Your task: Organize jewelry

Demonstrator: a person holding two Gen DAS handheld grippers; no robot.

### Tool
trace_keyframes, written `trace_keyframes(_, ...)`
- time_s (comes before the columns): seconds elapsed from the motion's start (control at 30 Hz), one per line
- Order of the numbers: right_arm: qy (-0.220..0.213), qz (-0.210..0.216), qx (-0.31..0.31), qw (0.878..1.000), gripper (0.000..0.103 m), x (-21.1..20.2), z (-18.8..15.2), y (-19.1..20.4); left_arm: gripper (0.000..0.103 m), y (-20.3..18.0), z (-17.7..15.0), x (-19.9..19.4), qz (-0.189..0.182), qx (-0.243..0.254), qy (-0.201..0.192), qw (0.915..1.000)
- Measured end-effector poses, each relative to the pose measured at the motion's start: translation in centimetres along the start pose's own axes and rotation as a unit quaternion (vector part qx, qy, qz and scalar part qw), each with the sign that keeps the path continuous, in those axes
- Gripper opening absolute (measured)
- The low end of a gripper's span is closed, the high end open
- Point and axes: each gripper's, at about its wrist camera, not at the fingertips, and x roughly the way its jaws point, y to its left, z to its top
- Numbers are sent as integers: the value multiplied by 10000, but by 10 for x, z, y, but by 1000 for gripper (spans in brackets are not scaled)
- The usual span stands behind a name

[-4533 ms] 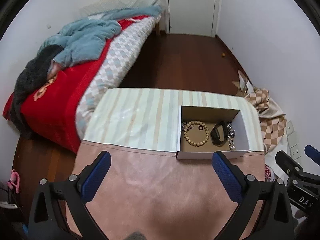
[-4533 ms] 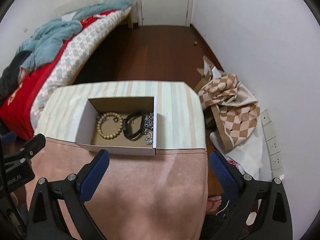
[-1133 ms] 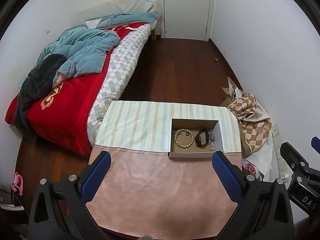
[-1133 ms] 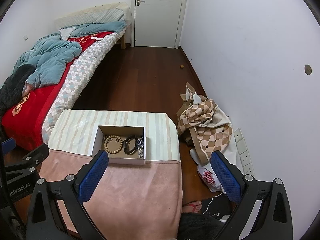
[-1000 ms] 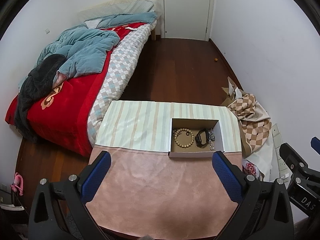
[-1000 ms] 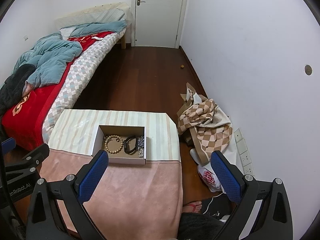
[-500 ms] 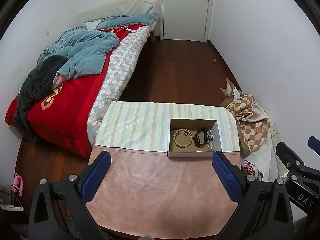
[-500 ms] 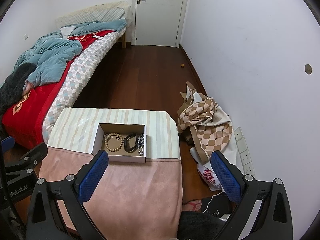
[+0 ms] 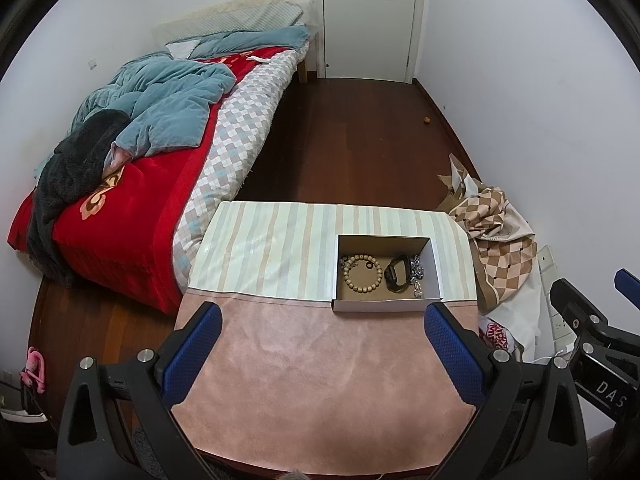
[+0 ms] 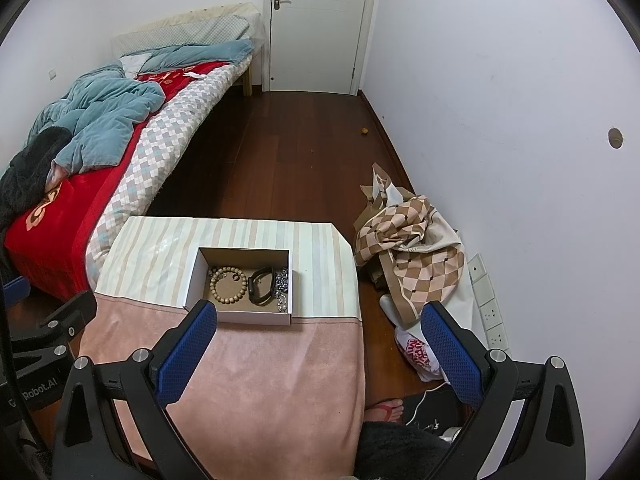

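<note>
A white cardboard box [image 9: 384, 304] [image 10: 240, 317] stands on the table where the striped cloth meets the pink cloth. Inside lie a wooden bead bracelet [image 9: 362, 273] [image 10: 227, 285], a black band [image 9: 397, 273] [image 10: 261, 285] and a silver chain [image 9: 417, 280] [image 10: 282, 285]. My left gripper [image 9: 320, 350] is open and empty, held high above the pink cloth, well back from the box. My right gripper [image 10: 318, 350] is open and empty, also high and back from the box.
The table carries a pink cloth [image 9: 320, 384] and a striped cloth [image 9: 272, 248]. A bed with red and blue bedding [image 9: 132, 152] lies left. A checked cloth heap [image 10: 412, 252] lies on the floor by the right wall. A white door [image 10: 320, 24] is at the far end.
Both grippers have drawn up and back from the table since 4.5 s ago, so the box looks smaller. Over the last second they rose only slightly. The jewelry has not moved.
</note>
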Motion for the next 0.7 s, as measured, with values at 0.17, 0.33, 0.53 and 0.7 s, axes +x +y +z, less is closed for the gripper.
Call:
trace_keyframes(0.17, 0, -5, -5, 10000, 103, 0, 0, 0, 103, 0, 0, 0, -12, 2, -8, 10000)
trace_keyframes(0.33, 5, -12, -8, 10000, 103, -2, -1, 0, 103, 1, 0, 1, 0, -8, 2, 10000)
trace_keyframes(0.53, -5, -28, -7, 10000, 103, -2, -2, -1, 103, 2, -2, -1, -3, -5, -8, 10000)
trace_keyframes(0.7, 13, -13, -16, 10000, 103, -2, -2, -1, 103, 1, -2, -2, -10, 2, -9, 10000)
